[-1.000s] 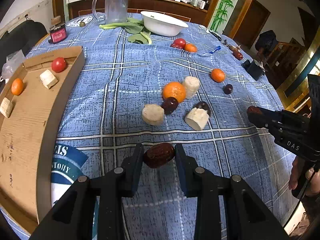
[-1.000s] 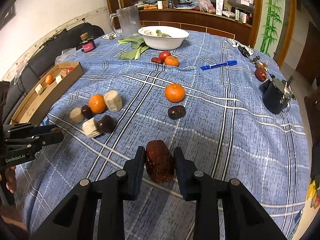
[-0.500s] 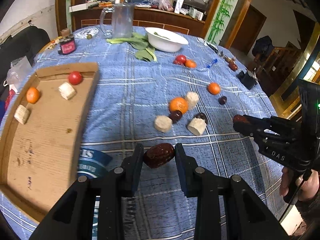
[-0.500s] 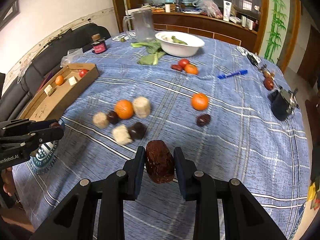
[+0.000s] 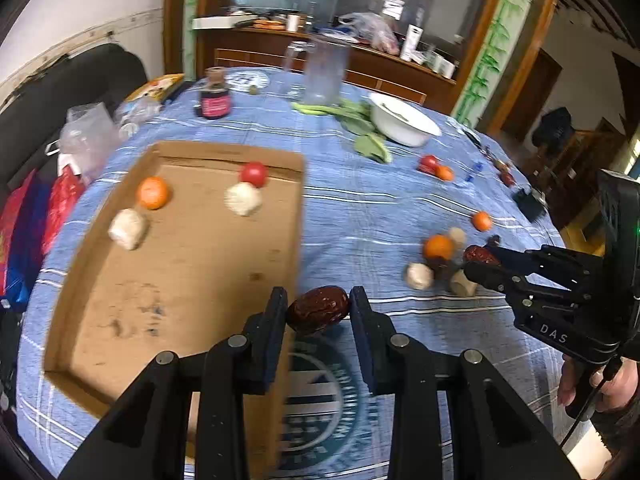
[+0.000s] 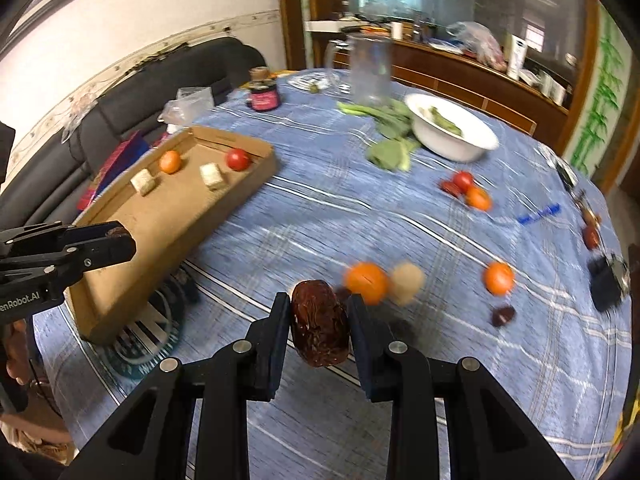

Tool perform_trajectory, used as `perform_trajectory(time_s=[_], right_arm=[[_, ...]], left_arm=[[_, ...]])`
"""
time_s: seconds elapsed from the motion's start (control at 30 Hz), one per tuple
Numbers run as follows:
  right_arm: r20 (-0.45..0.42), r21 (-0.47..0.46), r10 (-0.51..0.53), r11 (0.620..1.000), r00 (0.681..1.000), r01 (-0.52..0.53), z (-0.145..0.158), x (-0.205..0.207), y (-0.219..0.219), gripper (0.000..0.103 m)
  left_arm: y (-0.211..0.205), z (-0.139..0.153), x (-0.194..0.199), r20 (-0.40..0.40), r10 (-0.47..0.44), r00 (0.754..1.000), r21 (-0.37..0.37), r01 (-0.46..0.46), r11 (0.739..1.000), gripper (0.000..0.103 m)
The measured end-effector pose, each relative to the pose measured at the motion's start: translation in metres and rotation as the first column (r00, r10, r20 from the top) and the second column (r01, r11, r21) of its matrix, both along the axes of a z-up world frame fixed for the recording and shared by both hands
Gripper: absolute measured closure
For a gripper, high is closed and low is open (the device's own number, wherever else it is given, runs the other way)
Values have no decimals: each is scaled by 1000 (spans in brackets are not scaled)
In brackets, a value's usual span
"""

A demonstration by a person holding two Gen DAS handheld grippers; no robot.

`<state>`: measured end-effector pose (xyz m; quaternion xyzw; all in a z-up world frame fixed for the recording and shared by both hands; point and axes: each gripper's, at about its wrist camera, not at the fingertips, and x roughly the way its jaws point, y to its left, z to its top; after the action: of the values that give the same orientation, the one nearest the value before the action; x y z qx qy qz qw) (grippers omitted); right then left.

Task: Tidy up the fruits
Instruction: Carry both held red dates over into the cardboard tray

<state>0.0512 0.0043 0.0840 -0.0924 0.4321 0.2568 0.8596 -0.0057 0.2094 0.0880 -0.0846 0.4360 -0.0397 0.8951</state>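
My left gripper (image 5: 318, 322) is shut on a dark red date (image 5: 318, 309), held above the near right edge of the cardboard tray (image 5: 120, 320). The tray holds a tomato (image 5: 253, 172), an orange (image 5: 152, 192) and two pale chunks (image 5: 243, 199). My right gripper (image 6: 319, 320) is shut on a larger brown date (image 6: 320, 322) over the blue cloth, right of the tray (image 6: 168, 248). In the left wrist view the right gripper (image 5: 478, 264) shows with its date (image 5: 480, 255). Loose oranges (image 6: 366, 282), pale chunks (image 6: 407, 276) and a dark date (image 6: 503, 315) lie on the cloth.
A white bowl (image 6: 454, 133), leafy greens (image 6: 390, 152), a clear jug (image 6: 370, 70) and a dark jar (image 6: 263, 97) stand at the far side. A tomato and small orange (image 6: 470, 192), a blue pen (image 6: 538, 212) and a black object (image 6: 608, 280) lie to the right. A sofa (image 6: 120, 112) lies left.
Both grippers have risen and swung left toward the cardboard tray, each keeping its date. The tray now fills more of both views and the loose fruits have slid right.
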Motion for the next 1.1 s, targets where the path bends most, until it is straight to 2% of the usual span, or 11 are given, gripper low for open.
perform_trajectory(time_s=[0.53,0.83,1.1], right_arm=[[-9,24,172,985,985,-172,2,29,129,71],[-35,8,239,971,970,-239,-20,46,195,71],[-72,-16,255,966,964,-257,-44,59,222,71]], left_arm=[[107,-21,-2,-50,180,982,27,-179,984,72],[142,-44,14,-91,229,969,41,-226,973,72],[158,-57,29,-115,244,963,61,-239,969,72]])
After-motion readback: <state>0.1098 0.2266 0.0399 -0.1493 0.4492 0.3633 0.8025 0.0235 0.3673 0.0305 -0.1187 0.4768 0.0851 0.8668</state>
